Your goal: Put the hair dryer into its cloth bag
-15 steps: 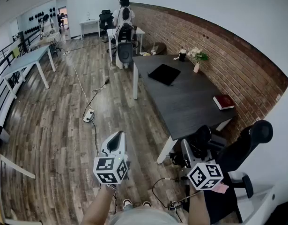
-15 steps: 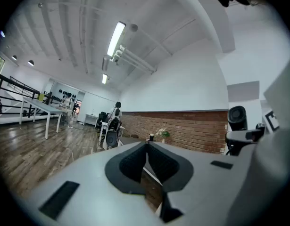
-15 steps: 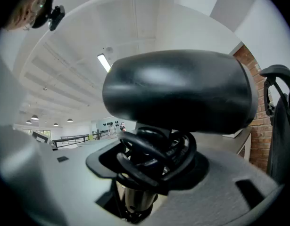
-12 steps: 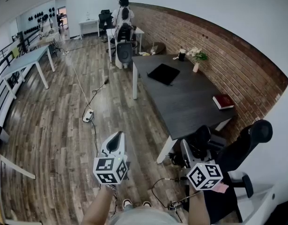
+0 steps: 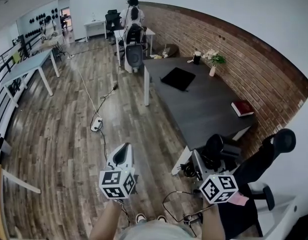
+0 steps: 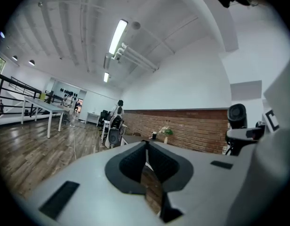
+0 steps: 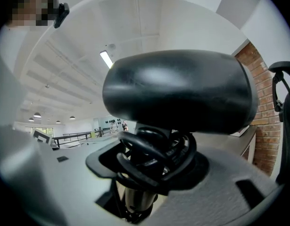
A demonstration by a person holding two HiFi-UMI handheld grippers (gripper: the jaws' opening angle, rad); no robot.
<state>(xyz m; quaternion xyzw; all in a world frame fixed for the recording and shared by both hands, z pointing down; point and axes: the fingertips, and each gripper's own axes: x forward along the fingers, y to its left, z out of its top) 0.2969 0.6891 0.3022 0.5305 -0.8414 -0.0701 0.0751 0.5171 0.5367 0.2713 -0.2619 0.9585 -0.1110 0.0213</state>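
Observation:
In the head view my right gripper [image 5: 208, 158] is shut on a black hair dryer [image 5: 220, 146], held level near the dark table's near end. In the right gripper view the hair dryer's [image 7: 178, 93] rounded body fills the middle. Its cord [image 7: 156, 157] is coiled round the handle, which sits between my right gripper's [image 7: 152, 171] jaws. A flat black cloth bag [image 5: 178, 78] lies on the far part of the table [image 5: 204, 109]. My left gripper [image 5: 124, 150] hangs over the wooden floor, left of the table. Its jaws are shut and empty, as the left gripper [image 6: 145, 149] view shows.
A red book [image 5: 242, 108] lies at the table's right edge by the brick wall. A flower vase [image 5: 212, 70] and a dark cup [image 5: 197, 58] stand at the far end. A black office chair [image 5: 266, 156] is on my right. A power strip [image 5: 96, 125] and cables lie on the floor.

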